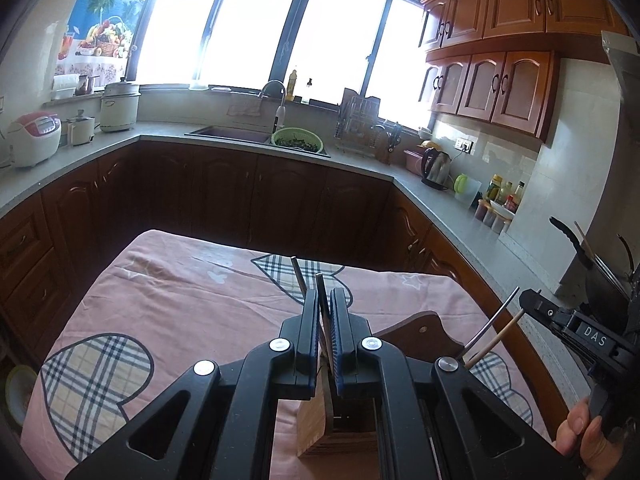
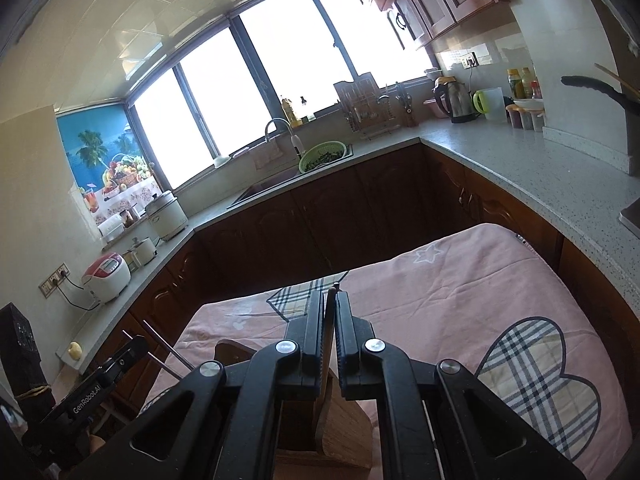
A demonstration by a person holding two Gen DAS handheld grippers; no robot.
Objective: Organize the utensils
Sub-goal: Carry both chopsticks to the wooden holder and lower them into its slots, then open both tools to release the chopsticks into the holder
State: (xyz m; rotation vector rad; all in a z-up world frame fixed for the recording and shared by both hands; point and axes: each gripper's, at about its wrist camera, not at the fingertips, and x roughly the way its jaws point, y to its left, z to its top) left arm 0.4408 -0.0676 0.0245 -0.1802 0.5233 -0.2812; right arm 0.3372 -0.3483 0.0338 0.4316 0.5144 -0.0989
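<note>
Two tongs are at work over one bench draped in a pink cloth with plaid hearts. The left tongs are clenched on two dark metal chopsticks, whose tips stick up past the fingers. Directly below them stands one wooden utensil holder, its open top under the tongs.

From the right wrist view, the right tongs are clenched on one thin wooden stick, apparently a chopstick, whose lower end runs down into the holder. In the left wrist view the same tongs show one metal and one pale wooden chopstick, angled down toward the holder.

A brown wooden board lies on the cloth just behind the holder.

Readable writing: "DAS" on the right tool's body, and "GenRobot.AI" on the left tool's body.

Along the far counter: one green colander at the sink, one faucet, one kettle, one red-and-white rice cooker.
</note>
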